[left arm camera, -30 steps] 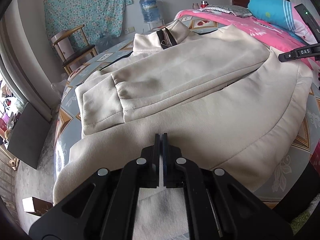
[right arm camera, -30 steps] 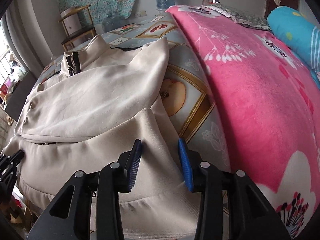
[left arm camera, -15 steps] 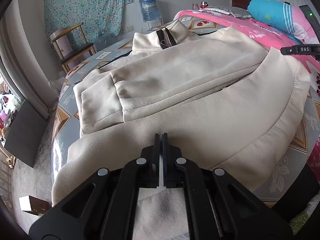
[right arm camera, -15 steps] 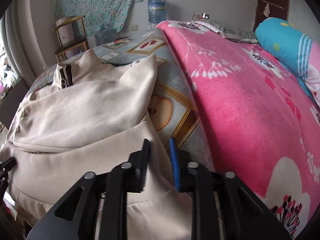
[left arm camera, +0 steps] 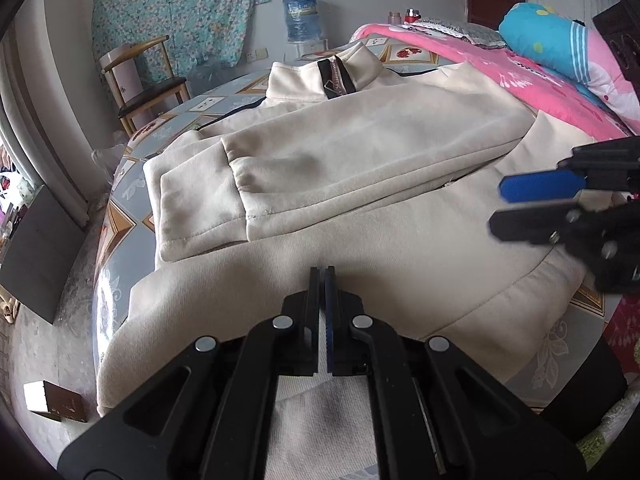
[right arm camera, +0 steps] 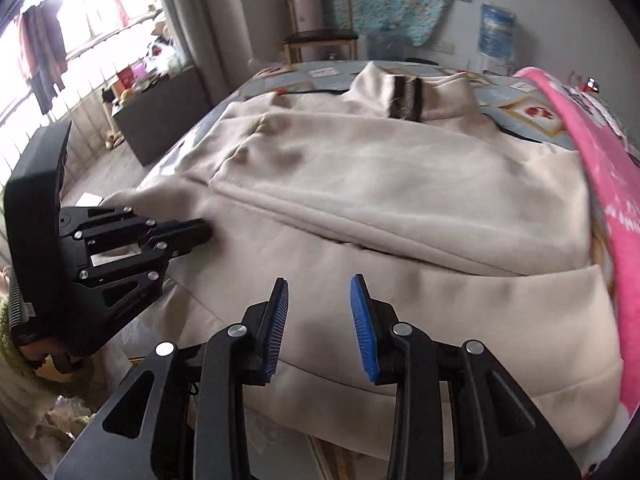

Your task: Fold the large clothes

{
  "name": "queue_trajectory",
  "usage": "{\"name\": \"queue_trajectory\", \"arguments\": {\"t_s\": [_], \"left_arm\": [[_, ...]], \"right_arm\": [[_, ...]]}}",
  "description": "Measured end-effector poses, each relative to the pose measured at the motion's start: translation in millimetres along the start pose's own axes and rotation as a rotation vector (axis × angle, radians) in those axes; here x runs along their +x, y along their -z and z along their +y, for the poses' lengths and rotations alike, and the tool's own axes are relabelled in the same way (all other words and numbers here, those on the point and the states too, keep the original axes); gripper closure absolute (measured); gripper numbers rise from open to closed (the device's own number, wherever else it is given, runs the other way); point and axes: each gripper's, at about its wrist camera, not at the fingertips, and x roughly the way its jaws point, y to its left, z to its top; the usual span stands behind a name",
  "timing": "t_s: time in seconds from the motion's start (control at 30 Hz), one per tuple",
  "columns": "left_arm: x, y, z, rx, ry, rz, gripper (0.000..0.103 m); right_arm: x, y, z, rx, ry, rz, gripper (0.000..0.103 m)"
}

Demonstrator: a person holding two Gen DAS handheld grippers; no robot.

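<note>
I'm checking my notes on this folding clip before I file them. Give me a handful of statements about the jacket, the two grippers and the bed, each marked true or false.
1. The cream jacket lies spread on the bed with a sleeve folded across its front. True.
2. The left gripper has its jaws wide open. False: they are shut, over the jacket's lower part.
3. The right gripper is clamped on the collar. False: its jaws are apart with nothing between them, near the hem.
4. The pink blanket lies beside the jacket. True.
5. The jacket's collar points away from both grippers. True.
</note>
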Motion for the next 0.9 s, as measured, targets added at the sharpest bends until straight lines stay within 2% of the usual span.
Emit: {"name": "queue_trajectory", "arguments": {"t_s": [0.07, 0.13, 0.2, 0.27, 0.4, 0.53, 0.63, 0.67, 0.7, 0.77, 0.87, 0.9], "left_arm": [[0, 0, 1, -0.006, 0.001, -0.002, 0.101], [0, 0, 1, -0.012, 0.004, -0.004, 0.101], [0, 1, 3, -0.021, 0.013, -0.006, 0.101], [0, 1, 5, -0.033, 0.026, -0.008, 0.101], [-1, 3, 12, -0.067, 0.068, -0.018, 0.101], [0, 4, 20, -0.108, 0.108, -0.021, 0.1], [-2, 5, 28, -0.147, 0.135, -0.011, 0.097], [-5, 7, 33, -0.166, 0.128, -0.01, 0.097], [-9, 9, 40, -0.184, 0.087, -0.016, 0.097], [-15, 16, 57, -0.234, 0.071, -0.018, 0.097], [-17, 30, 88, -0.314, 0.026, 0.008, 0.099], [-17, 34, 99, -0.347, 0.045, 0.011, 0.101]], "right_arm": [[18, -1, 8, -0.036, 0.026, 0.018, 0.072], [21, -5, 9, -0.048, 0.033, -0.003, 0.073], [20, -12, 3, -0.012, 0.037, 0.001, 0.083], [11, -14, -3, 0.027, 0.004, -0.013, 0.084], [3, -14, 7, -0.005, -0.099, -0.036, 0.086], [28, -9, 11, -0.009, -0.087, 0.008, 0.086], [28, -12, 6, 0.02, -0.104, 0.001, 0.088], [28, -12, 5, 0.025, -0.108, 0.001, 0.088], [28, -11, 4, 0.024, -0.111, -0.002, 0.088], [28, -10, 3, 0.028, -0.116, -0.004, 0.088], [29, -11, 2, 0.033, -0.122, -0.001, 0.088], [30, -11, 2, 0.034, -0.125, 0.0, 0.088]]}}
